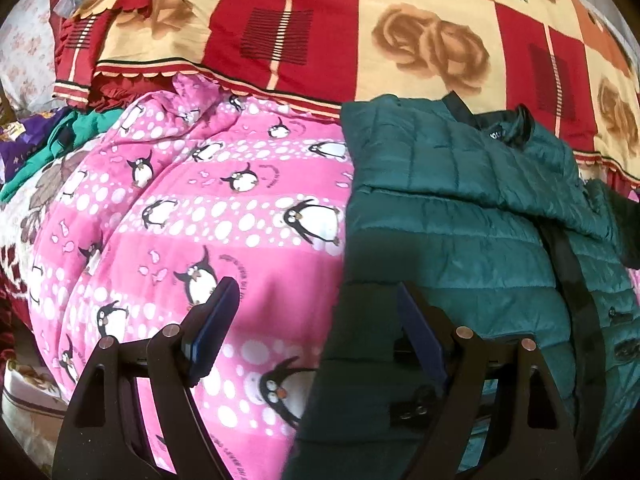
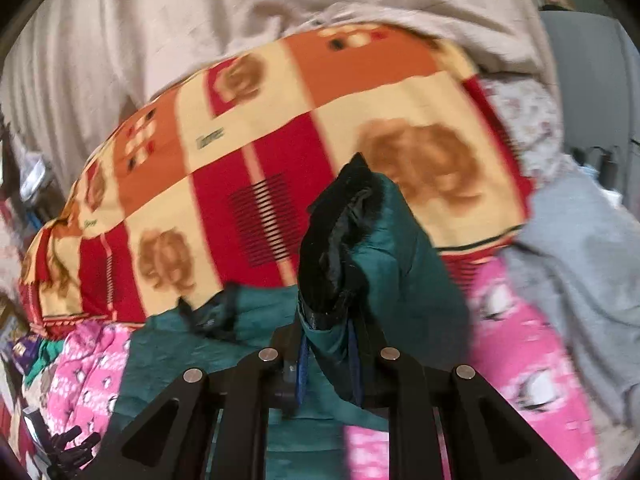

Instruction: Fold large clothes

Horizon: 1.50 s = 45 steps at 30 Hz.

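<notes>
1 teal jacket, 1 pink penguin blanket, 1 rose-patterned blanket, 2 claws

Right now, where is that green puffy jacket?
In the left wrist view the green jacket lies at right on the pink penguin blanket, below the red patchwork quilt.
</notes>
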Each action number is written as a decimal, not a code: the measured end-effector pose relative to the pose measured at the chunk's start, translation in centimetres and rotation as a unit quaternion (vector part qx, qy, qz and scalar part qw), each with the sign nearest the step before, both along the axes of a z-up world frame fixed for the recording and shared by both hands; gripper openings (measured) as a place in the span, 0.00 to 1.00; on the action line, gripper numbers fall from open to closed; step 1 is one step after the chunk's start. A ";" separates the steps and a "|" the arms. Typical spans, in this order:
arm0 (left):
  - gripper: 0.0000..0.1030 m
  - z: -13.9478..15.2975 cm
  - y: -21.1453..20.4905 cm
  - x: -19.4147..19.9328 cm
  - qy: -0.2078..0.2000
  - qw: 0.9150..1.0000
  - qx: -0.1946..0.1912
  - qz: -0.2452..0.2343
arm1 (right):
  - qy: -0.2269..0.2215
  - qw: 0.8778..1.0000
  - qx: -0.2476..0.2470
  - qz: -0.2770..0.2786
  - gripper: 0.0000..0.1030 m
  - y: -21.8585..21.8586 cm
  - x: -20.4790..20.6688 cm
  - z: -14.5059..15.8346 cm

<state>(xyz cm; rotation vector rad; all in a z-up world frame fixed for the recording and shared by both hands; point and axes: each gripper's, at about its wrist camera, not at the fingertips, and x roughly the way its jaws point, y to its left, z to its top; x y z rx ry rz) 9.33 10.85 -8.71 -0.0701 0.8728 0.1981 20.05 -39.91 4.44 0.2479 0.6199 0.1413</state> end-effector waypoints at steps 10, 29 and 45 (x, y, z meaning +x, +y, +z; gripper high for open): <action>0.78 -0.4 1.9 -0.5 0.011 1.000 0.007 -0.004 | 0.029 0.994 -0.002 0.106 0.15 15.6 3.7 -4.6; 0.78 -1.2 3.0 0.5 0.024 1.000 0.010 -0.001 | 0.103 0.972 -0.082 0.196 0.40 29.7 6.1 -14.0; 0.78 2.1 -3.6 5.2 -0.028 0.994 -0.072 -0.076 | 0.114 0.967 -0.220 0.065 0.63 16.5 -6.8 -12.5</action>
